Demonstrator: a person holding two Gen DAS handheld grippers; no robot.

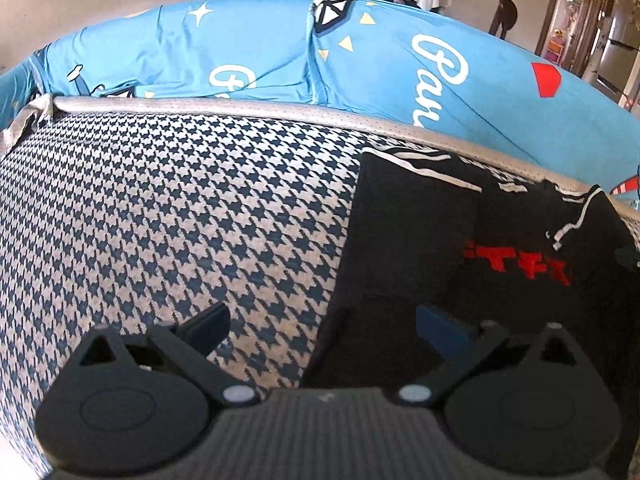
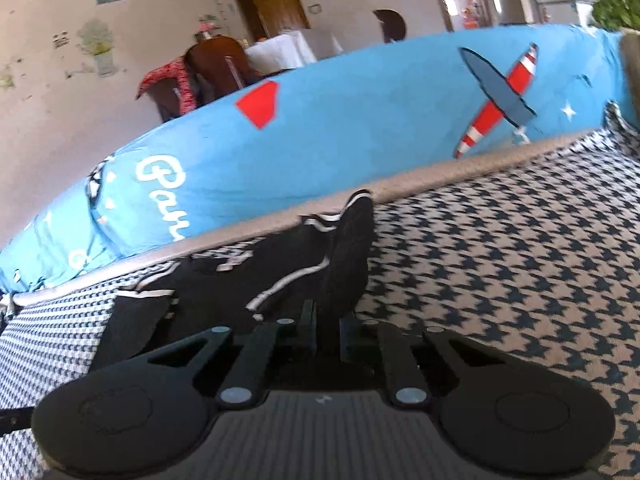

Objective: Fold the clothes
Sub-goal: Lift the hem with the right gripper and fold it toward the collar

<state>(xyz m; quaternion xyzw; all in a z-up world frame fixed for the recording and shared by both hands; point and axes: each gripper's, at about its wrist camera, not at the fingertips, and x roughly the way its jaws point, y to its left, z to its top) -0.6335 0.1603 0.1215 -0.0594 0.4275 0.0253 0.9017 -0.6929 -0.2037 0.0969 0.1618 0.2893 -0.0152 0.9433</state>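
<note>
A black garment (image 1: 460, 240) with white stripes and red lettering lies on the houndstooth sofa seat (image 1: 180, 220), on the right of the left wrist view. My left gripper (image 1: 320, 324) is open just above the seat, straddling the garment's left edge, its right finger over the black cloth. In the right wrist view the same black garment (image 2: 248, 280) stretches away from my right gripper (image 2: 326, 320), which is shut on a raised fold of the cloth.
A blue cushion cover (image 1: 240, 52) printed with script, stars and a plane runs along the sofa back (image 2: 360, 128). Behind it are a wall, dark wooden chairs (image 2: 212, 68), a white-clothed table (image 2: 288, 50) and a doorway. Bare houndstooth seat (image 2: 520, 240) lies right of the garment.
</note>
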